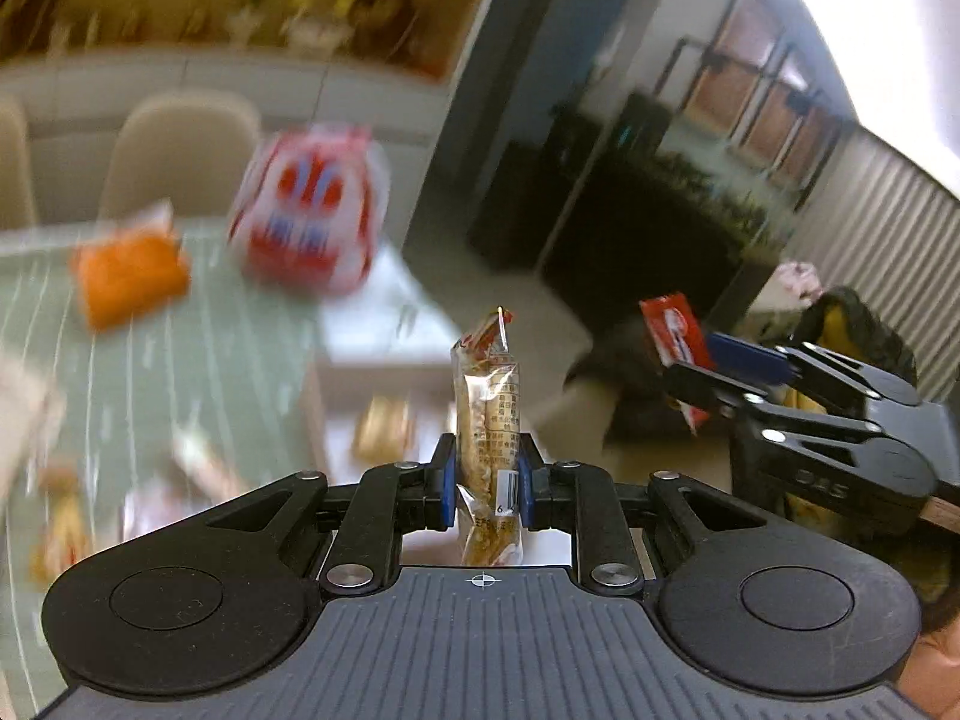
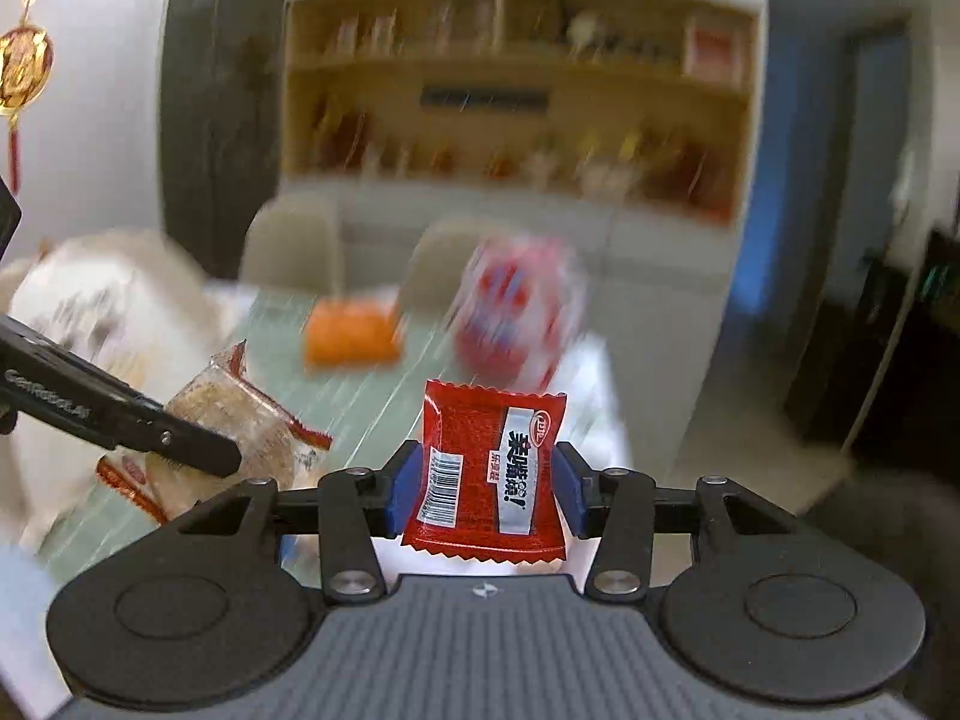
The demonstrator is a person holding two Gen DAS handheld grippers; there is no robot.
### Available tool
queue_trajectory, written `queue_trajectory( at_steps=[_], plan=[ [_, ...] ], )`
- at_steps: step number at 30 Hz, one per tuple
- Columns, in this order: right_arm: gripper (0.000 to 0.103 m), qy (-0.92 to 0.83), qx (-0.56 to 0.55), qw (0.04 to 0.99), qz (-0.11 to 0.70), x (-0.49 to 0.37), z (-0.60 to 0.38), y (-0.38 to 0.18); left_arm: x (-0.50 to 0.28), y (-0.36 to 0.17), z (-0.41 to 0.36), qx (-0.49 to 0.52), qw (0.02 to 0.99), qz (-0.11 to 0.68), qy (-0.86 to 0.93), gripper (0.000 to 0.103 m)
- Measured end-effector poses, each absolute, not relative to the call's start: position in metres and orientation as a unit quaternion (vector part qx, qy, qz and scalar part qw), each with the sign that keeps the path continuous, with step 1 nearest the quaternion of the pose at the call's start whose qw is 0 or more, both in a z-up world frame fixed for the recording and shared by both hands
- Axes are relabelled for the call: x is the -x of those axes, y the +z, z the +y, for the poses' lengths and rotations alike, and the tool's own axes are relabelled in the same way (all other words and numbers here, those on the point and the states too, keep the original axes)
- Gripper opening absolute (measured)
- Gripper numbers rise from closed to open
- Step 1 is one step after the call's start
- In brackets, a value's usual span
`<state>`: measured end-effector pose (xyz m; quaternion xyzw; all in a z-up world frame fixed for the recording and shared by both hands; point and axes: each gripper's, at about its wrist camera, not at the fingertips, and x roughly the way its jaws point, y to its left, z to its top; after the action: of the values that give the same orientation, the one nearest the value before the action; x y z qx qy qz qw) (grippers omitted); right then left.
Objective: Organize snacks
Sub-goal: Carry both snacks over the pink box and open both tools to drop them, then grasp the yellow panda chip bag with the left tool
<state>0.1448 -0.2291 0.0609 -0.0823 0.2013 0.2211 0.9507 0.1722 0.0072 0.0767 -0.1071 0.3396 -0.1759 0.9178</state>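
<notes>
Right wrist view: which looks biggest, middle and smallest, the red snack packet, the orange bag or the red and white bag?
1. Red foil snack packet, but it is nearest the camera.
2. Blurry red and white bag.
3. Orange bag.
The last two look close in size, so I'm unsure.

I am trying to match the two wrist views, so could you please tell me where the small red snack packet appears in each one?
Left wrist view: the red packet sits right of centre, gripped by the right gripper reaching in from the right edge.
Right wrist view: the same packet is at bottom centre, between the blue pads.
Shared landmark: the blurred orange packet on the green table.
</notes>
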Motion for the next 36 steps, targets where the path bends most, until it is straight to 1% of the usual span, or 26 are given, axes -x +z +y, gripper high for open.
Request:
queue_trajectory(
  at_steps=[3, 6, 8, 11, 12, 14, 20, 21, 22, 25, 28, 29, 31, 33, 36],
  plan=[
    [0.047, 0.216, 0.058, 0.957, 0.186, -0.178, -0.237, 0.093, -0.227, 0.076, 0.004, 0.147, 0.908, 0.347, -0.183, 0.023],
    [0.047, 0.194, 0.052, 0.961, 0.19, -0.21, -0.237, 0.1, -0.271, 0.048, -0.005, 0.166, 0.894, 0.371, -0.188, 0.023],
    [0.047, 0.181, 0.047, 0.961, 0.203, -0.227, -0.236, 0.093, -0.291, 0.017, -0.011, 0.166, 0.88, 0.399, -0.196, 0.023],
    [0.047, 0.173, 0.034, 0.955, 0.24, -0.244, -0.239, 0.071, -0.315, -0.043, -0.014, 0.189, 0.845, 0.458, -0.203, 0.024],
    [0.047, 0.171, 0.034, 0.953, 0.25, -0.247, -0.238, 0.063, -0.321, -0.06, -0.012, 0.186, 0.84, 0.469, -0.197, 0.024],
    [0.047, 0.167, 0.038, 0.946, 0.274, -0.254, -0.236, 0.045, -0.32, -0.076, -0.007, 0.17, 0.846, 0.469, -0.19, 0.024],
    [0.048, 0.177, 0.039, 0.924, 0.335, -0.285, -0.221, 0.003, -0.28, -0.06, 0.051, 0.199, 0.886, 0.397, -0.136, 0.025],
    [0.053, 0.184, 0.035, 0.919, 0.346, -0.294, -0.215, -0.005, -0.268, -0.061, 0.066, 0.206, 0.891, 0.39, -0.112, 0.025],
    [0.058, 0.195, 0.028, 0.913, 0.357, -0.302, -0.21, -0.012, -0.259, -0.062, 0.077, 0.212, 0.892, 0.388, -0.093, 0.025],
    [0.059, 0.202, 0.021, 0.893, 0.402, -0.328, -0.191, -0.034, -0.223, -0.076, 0.119, 0.242, 0.887, 0.394, -0.011, 0.025],
    [0.06, 0.198, 0.039, 0.891, 0.408, -0.332, -0.165, -0.043, -0.184, -0.092, 0.159, 0.272, 0.877, 0.392, 0.059, 0.025],
    [0.061, 0.211, 0.047, 0.889, 0.403, -0.331, -0.15, -0.043, -0.173, -0.096, 0.174, 0.282, 0.871, 0.394, 0.082, 0.025],
    [0.068, 0.237, 0.061, 0.886, 0.393, -0.329, -0.116, -0.043, -0.157, -0.103, 0.197, 0.293, 0.861, 0.399, 0.115, 0.025],
    [0.073, 0.277, 0.078, 0.876, 0.386, -0.326, -0.07, -0.044, -0.142, -0.105, 0.217, 0.3, 0.857, 0.399, 0.131, 0.025],
    [0.074, 0.343, 0.102, 0.846, 0.395, -0.321, 0.01, -0.055, -0.114, -0.105, 0.231, 0.305, 0.856, 0.398, 0.127, 0.025]
  ],
)
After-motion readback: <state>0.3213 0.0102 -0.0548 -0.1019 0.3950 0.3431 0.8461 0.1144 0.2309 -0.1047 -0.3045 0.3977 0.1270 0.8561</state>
